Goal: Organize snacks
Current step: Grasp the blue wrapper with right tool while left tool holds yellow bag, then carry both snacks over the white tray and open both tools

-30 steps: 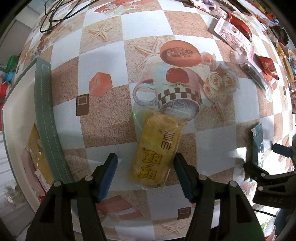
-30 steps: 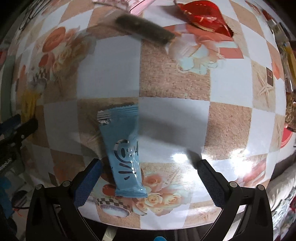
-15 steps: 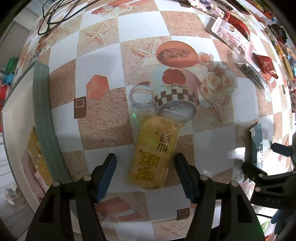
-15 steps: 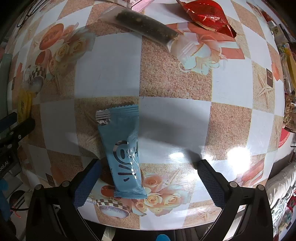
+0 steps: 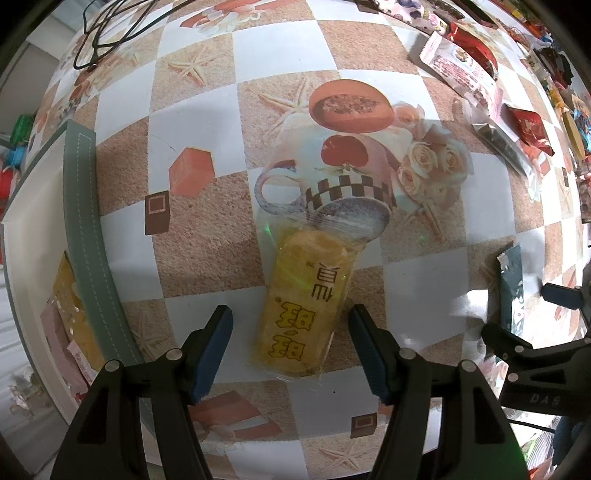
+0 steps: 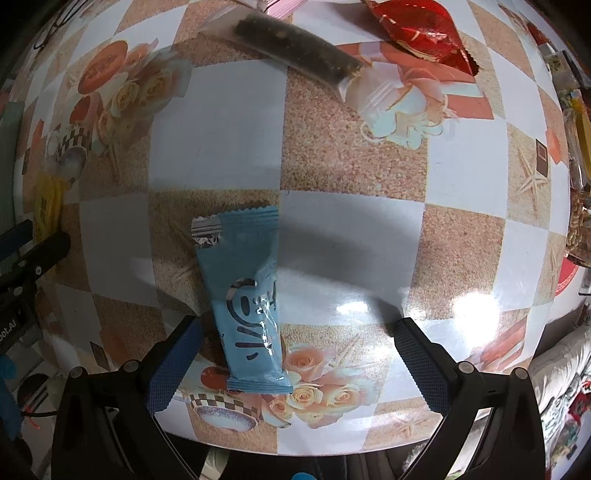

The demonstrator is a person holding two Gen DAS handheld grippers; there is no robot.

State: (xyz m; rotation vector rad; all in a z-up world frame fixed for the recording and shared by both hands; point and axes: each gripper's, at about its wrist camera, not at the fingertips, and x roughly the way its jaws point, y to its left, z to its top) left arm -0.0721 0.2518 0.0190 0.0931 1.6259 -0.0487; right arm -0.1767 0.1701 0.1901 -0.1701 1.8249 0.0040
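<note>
A yellow snack packet [image 5: 306, 306] with bold characters lies on the patterned tablecloth, between the fingers of my open left gripper [image 5: 290, 328], which touches nothing. It also shows small at the left of the right wrist view [image 6: 47, 208]. A light blue snack packet [image 6: 245, 295] lies flat close to the left finger of my open, empty right gripper [image 6: 293, 349]. The same blue packet appears at the right of the left wrist view [image 5: 511, 284], beside the right gripper's dark body [image 5: 535, 354].
A white box with a green rim [image 5: 85, 229] at the left holds several packets. A dark bar in clear wrap [image 6: 295, 53] and a red packet [image 6: 421, 27] lie farther back. More snacks [image 5: 461, 70] crowd the far right. Black cables [image 5: 107, 33] lie far left.
Both grippers have drawn slightly back and up from the table. The yellow and blue packets have stayed in place, and both jaws stay open.
</note>
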